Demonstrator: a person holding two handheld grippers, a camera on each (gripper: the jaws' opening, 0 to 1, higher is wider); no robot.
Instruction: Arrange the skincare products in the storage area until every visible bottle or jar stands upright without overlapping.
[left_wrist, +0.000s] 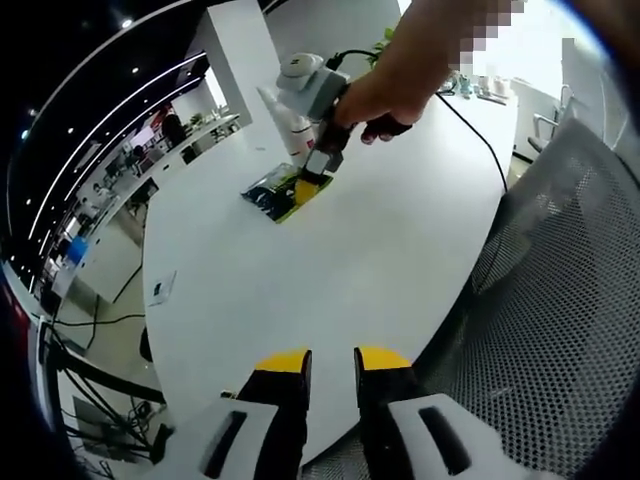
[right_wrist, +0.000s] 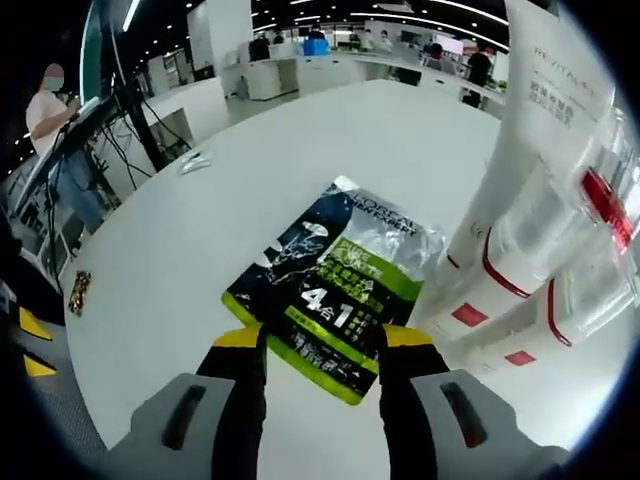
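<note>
A flat black-and-green skincare sachet (right_wrist: 335, 285) lies on the white table (right_wrist: 170, 270). My right gripper (right_wrist: 322, 340) is open just above it, and its yellow-tipped jaws straddle the sachet's near end. Close to the right stand white tubes (right_wrist: 545, 140) with red bands and clear caps (right_wrist: 560, 300), crowded together. In the left gripper view a hand holds the right gripper (left_wrist: 312, 178) over the same sachet (left_wrist: 268, 195), with white bottles (left_wrist: 288, 125) behind it. My left gripper (left_wrist: 333, 362) hangs open at the table's near edge with nothing between its jaws.
A grey mesh chair (left_wrist: 565, 300) stands right of the left gripper. A black cable (left_wrist: 480, 140) runs across the far table. A small card (left_wrist: 160, 288) lies near the left edge, a small flat item (right_wrist: 195, 160) farther off. A person (right_wrist: 55, 110) stands by equipment.
</note>
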